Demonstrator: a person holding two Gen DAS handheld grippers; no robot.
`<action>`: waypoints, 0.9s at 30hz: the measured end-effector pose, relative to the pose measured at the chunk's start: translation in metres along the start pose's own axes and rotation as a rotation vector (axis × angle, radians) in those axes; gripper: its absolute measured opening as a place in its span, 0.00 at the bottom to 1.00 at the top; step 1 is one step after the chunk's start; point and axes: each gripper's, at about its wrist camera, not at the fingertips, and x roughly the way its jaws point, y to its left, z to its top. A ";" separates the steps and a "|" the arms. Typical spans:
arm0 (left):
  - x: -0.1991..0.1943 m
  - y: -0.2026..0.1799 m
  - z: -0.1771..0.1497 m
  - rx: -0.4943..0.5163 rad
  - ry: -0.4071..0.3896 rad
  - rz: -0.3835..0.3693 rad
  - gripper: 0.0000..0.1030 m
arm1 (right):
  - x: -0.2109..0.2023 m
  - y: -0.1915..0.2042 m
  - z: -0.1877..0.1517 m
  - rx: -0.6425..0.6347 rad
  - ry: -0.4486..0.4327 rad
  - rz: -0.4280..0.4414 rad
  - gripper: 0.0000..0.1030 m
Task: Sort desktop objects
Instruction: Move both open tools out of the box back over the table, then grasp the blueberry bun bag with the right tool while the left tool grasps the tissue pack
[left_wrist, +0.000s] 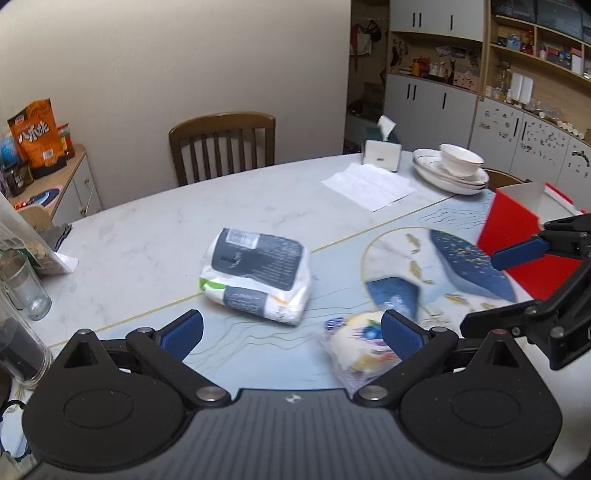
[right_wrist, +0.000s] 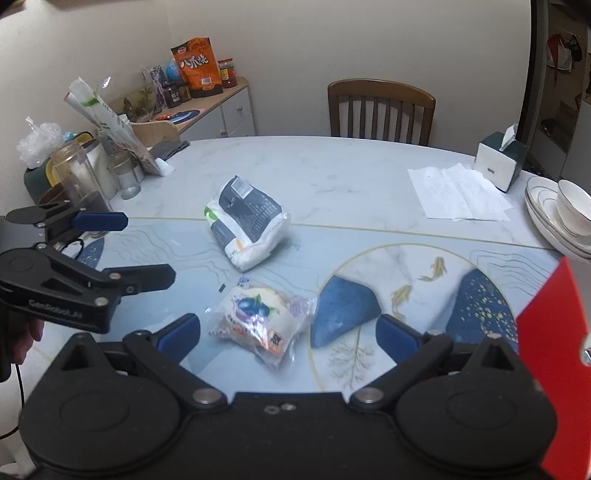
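we read this as the approach step, nothing picked yet. left hand-held gripper (left_wrist: 291, 334) has jaws spread wide, empty; right hand-held gripper (right_wrist: 288, 338) likewise wide and empty. the wrapped blueberry bun (right_wrist: 258, 317) lies on the tabletop (right_wrist: 332, 177) just ahead of the right gripper; the tissue pack (left_wrist: 258, 275) lies beyond it, apart. red box (left_wrist: 517, 240) stands right. next move, we judge: lower over one packet and close gently, since both are soft.

White-grey tissue pack (right_wrist: 246, 228) lies flat; wrapped bun (right_wrist: 258, 317) nearer.
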 end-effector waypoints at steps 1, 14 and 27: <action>0.005 0.003 0.001 -0.002 0.003 0.002 1.00 | 0.005 0.001 0.001 0.001 0.003 -0.002 0.99; 0.076 0.041 0.034 0.059 0.027 0.015 1.00 | 0.066 0.007 0.014 -0.018 0.089 -0.013 0.98; 0.150 0.065 0.038 0.128 0.172 -0.098 1.00 | 0.102 0.022 0.016 -0.049 0.156 0.019 0.99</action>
